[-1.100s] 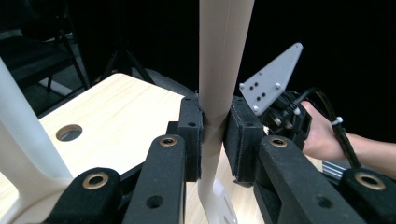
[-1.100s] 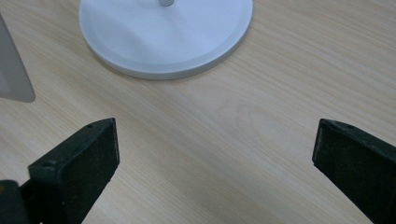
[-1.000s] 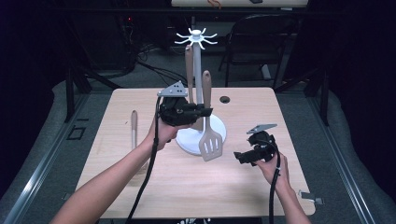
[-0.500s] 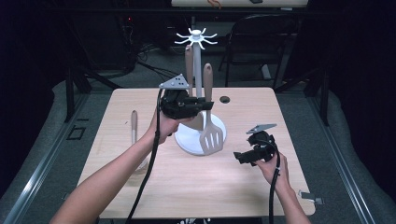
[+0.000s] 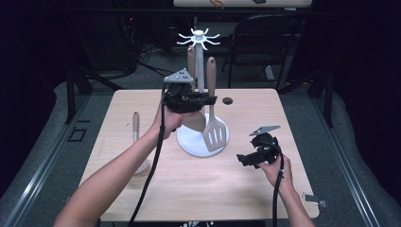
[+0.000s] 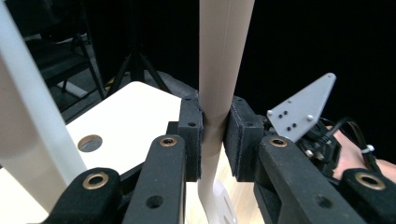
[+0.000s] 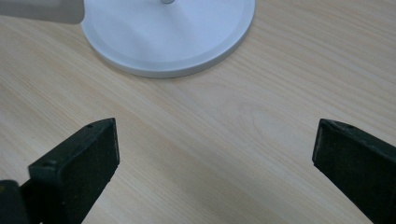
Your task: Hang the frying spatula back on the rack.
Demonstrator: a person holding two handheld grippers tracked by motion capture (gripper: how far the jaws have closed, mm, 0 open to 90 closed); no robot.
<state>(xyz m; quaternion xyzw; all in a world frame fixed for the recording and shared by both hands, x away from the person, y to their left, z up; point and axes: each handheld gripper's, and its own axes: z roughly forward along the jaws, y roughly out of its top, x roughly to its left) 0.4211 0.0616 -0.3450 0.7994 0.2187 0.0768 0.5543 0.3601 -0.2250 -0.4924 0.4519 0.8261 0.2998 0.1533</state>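
Two grippers in play. Left gripper [image 5: 201, 100] is clamping its black jaws nearly closed on the beige handle of a slotted spatula with a flat perforated blade [image 5: 211, 85]; in the left gripper view the pads [image 6: 192, 135] are pinching the handle [image 6: 219, 70] at about mid-length, handle running upright. Right gripper [image 5: 243, 160] is sitting low over the table, jaws spread wide, gripping nothing; bare wood is lying between them in the right gripper view.

Spatula blade [image 5: 215, 135] is hanging just over the round white base of the utensil stand [image 5: 189, 142], handle top reaching up close beside the white post [image 5: 200, 66], below the ring of hooks [image 5: 199, 37]. A second beige utensil [image 5: 191, 59] is hanging on the far side of that post. Whether the spatula's top end is on a hook, can't tell.

Handling guess: light, stiff, smooth plastic or silicone handle, so likely a bit slippery and prone to pivoting in the pads. Mid-handle grip is looking sensible.

Further out: a wooden-handled utensil [image 5: 136, 126] is lying flat on the light wooden table [image 5: 293, 189], well left of the stand.
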